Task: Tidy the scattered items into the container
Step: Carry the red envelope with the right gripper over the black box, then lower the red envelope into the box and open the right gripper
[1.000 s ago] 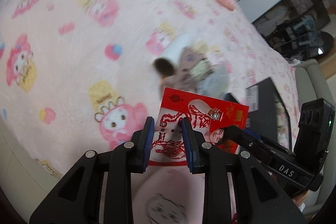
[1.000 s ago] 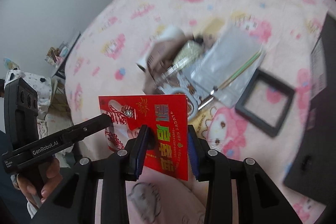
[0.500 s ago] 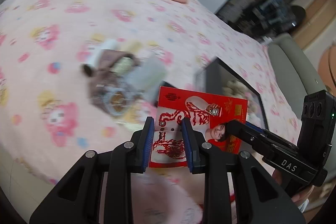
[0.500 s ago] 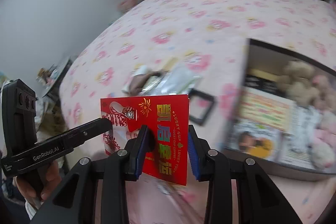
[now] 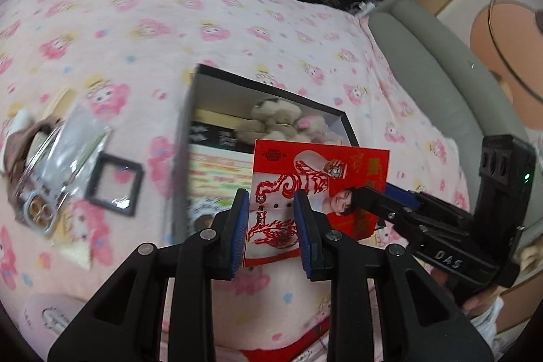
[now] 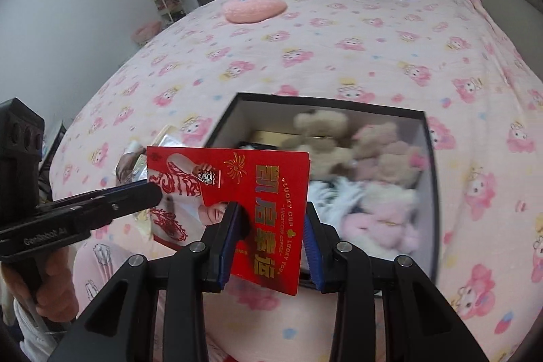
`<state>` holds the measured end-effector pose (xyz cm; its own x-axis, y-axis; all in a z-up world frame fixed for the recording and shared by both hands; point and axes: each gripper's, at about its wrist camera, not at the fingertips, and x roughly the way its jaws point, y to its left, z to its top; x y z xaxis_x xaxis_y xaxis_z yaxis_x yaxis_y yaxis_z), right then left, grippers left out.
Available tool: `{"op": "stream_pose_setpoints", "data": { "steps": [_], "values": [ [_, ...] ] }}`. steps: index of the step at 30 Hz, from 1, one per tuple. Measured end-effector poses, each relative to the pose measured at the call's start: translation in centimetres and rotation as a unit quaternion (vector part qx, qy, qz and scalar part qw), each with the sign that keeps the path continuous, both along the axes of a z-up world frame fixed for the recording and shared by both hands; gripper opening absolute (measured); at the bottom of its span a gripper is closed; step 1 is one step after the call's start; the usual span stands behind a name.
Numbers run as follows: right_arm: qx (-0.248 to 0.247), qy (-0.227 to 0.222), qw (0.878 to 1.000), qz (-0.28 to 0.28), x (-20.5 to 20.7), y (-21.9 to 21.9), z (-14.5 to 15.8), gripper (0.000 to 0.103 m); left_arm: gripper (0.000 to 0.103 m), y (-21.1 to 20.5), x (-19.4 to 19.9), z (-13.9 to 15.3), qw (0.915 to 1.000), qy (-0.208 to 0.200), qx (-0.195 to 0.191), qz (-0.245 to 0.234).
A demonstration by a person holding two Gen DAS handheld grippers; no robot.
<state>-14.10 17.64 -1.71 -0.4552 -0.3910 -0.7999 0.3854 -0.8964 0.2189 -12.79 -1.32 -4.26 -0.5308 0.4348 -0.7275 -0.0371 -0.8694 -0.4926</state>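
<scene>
Both hand-held grippers carried the red envelope off the scattered pile and over to the black box since a second ago; the box was barely in frame then, now it fills the middle of both views.

Left hand-held gripper (image 5: 271, 223) is clamped on the red envelope (image 5: 319, 189) at its left end, right hand-held gripper (image 6: 271, 240) clamped on the right end of the same envelope. It hangs in the air between them, over the near-left corner of the black box (image 6: 234, 111).

Room: box is open-topped, sits on the bed (image 6: 339, 33), its near wall hidden behind the grippers. Right half is stuffed with plush toys (image 6: 373, 158); left half holds flat printed cards (image 5: 217, 172), lower fill. Bed is bare beyond and to the right of the box. Left of it, close by: an empty black square frame (image 5: 113, 185), a clear plastic bag (image 5: 78, 145) and metal bits, blurred.

Envelope: long axis runs side to side, from one gripper to the other, face tilted up toward the cameras. Flat, stiff, unbent. Glossy red, gold characters down the right part, white-and-red printed figure of a person on the left part.
</scene>
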Motion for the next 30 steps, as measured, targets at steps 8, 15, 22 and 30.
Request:
{"op": "stream_pose_setpoints", "data": {
  "steps": [8, 15, 22, 30],
  "values": [
    [0.001, -0.023, 1.000, -0.005, -3.1, 1.8, -5.1, 0.033, 0.026, 2.9, -2.8, -4.7, 0.9960, -0.060, -0.065, -0.013],
    [-0.079, -0.034, 0.996, -0.029, -4.1, 3.3, -7.5, 0.033, 0.026, 2.7, -3.7, -5.9, 0.9937, -0.085, -0.068, -0.027],
    [-0.058, -0.050, 0.997, -0.022, -4.0, 3.6, -8.8, 0.033, 0.028, 3.9, -4.4, -7.5, 0.9906, -0.104, -0.086, -0.025],
    [-0.029, -0.100, 0.995, 0.003, -4.2, 2.9, -10.3, 0.033, 0.031, 4.2, -4.8, -8.4, 0.9844, -0.134, -0.112, -0.023]
  ]
}}
